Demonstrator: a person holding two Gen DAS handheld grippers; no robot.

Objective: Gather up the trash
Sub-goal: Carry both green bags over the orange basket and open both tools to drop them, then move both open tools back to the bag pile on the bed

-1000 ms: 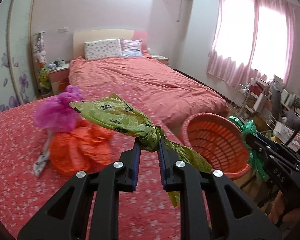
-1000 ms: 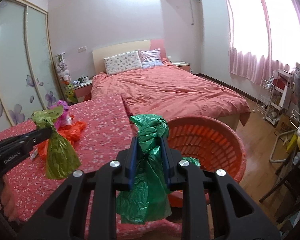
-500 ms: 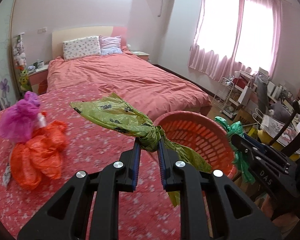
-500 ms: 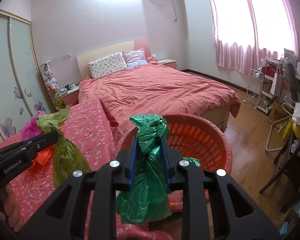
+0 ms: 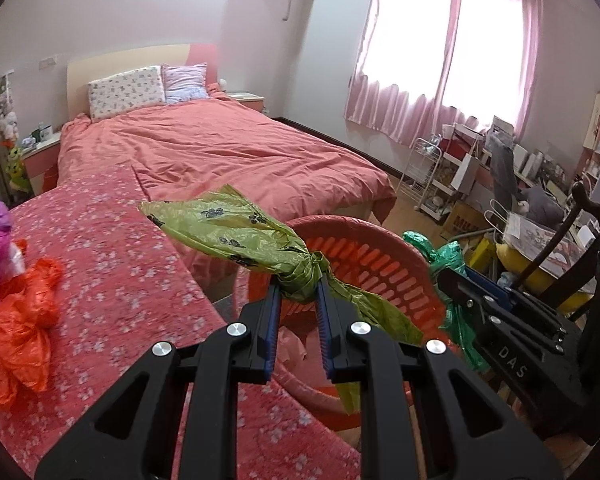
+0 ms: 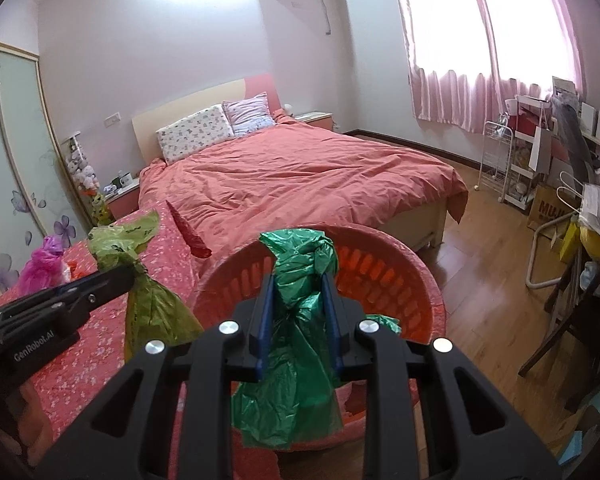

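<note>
Left claw [image 5: 296,300] gripped one olive bag [image 5: 236,236] at its knot, right claw [image 6: 298,296] clamped one green bag [image 6: 296,316], both level above one red basket [image 6: 396,252].

We swung both grippers rightward: olive bag [image 5: 256,240] now over red basket [image 5: 380,256] rim, off floral cloth; green bag [image 6: 300,304] now above basket interior; orange bag [image 5: 16,324] slid to left edge.

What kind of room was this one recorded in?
A home bedroom: a made bed with two pillows, pink curtains over the window, and a sliding wardrobe along the wall.
</note>
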